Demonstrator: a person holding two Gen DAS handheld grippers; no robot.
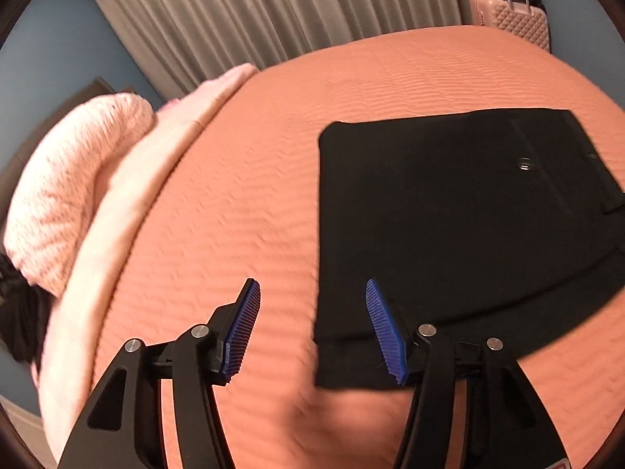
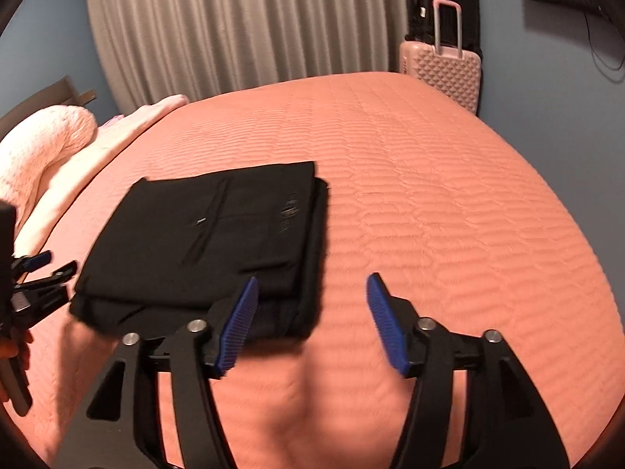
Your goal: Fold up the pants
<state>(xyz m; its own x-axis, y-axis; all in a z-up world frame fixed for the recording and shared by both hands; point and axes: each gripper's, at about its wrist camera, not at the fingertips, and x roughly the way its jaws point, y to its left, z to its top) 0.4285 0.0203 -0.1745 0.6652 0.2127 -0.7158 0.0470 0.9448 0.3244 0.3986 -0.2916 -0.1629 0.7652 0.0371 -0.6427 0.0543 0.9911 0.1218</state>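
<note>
Progress: folding looks essentially done, judging by the compact rectangle the garment makes; at most a final squaring of edges seems left.
Left tongs: black two-finger left gripper with ribbed blue pads (image 1: 312,330) fills the bottom of the left wrist view, jaws spread wide, nothing between them; its right pad overlaps the near left corner of the garment in the picture, and I cannot tell whether it touches.
Right tongs: matching black right gripper with blue ribbed pads (image 2: 312,322) sits at the bottom of the right wrist view, jaws likewise apart and empty, above the near right corner of the garment.
Task's thing: black woven folded pants (image 1: 461,211) lie flat on the bed, centre right in the left view and centre left in the right view; several layers are stacked, lower edges peeking out at the near and right sides, corners fairly square, a small metal button and a pocket seam showing on top.
Surface: salmon-orange quilted bedspread (image 2: 429,195), matte, stitched in wavy rows, smooth and taut around the pants.
Left edge: pale pink knitted blanket (image 1: 66,195), nubby and soft, bunched over a lighter pink folded band.
Far right: blush-pink hard suitcase with diamond embossing (image 2: 441,70), handle raised, standing past the bed's far corner.
Background: grey pleated curtain (image 2: 242,27) hanging in vertical folds against a blue-grey wall.
</note>
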